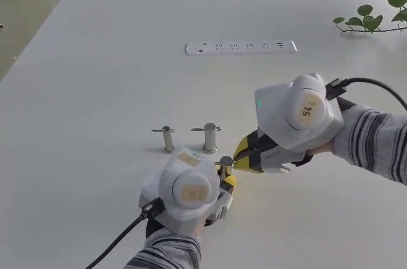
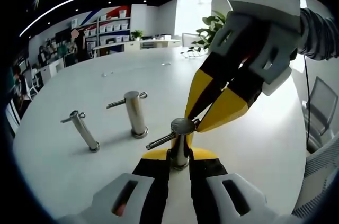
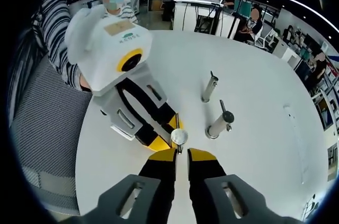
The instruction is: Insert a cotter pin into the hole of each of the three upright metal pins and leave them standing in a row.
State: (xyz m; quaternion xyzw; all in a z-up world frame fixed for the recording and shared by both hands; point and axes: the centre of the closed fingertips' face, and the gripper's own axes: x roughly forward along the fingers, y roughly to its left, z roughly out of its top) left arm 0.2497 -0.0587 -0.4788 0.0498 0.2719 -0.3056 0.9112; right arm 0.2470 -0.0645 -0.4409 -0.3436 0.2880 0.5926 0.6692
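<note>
Left gripper (image 2: 179, 156) is clenched tight on the third pin (image 2: 181, 138), black jaws either side of its lower shaft, and the pin stands upright on the bench (image 1: 95, 78). In comes the right gripper (image 2: 195, 122) from the upper right of the left gripper view, yellow jaws pinched together right at the pin's head, squeezing one end of the cotter pin (image 2: 159, 141). The cotter pin's other end pokes out of the far side of the head, so it sits through the hole.

From the head view, the two grippers meet nose to nose at that pin, on the near side of the bench, with a striped sleeve (image 1: 372, 142) behind the right one.

Just beyond stand the middle pin (image 1: 210, 138) and the left pin (image 1: 168, 139), both upright, apart from each other, each with a fitted cotter (image 1: 206, 129) across its top. The third pin sits nearer and a touch right of them.

A power strip (image 1: 241, 47) lies toward the far edge, and a plant (image 1: 375, 18) reaches in at the right edge.
</note>
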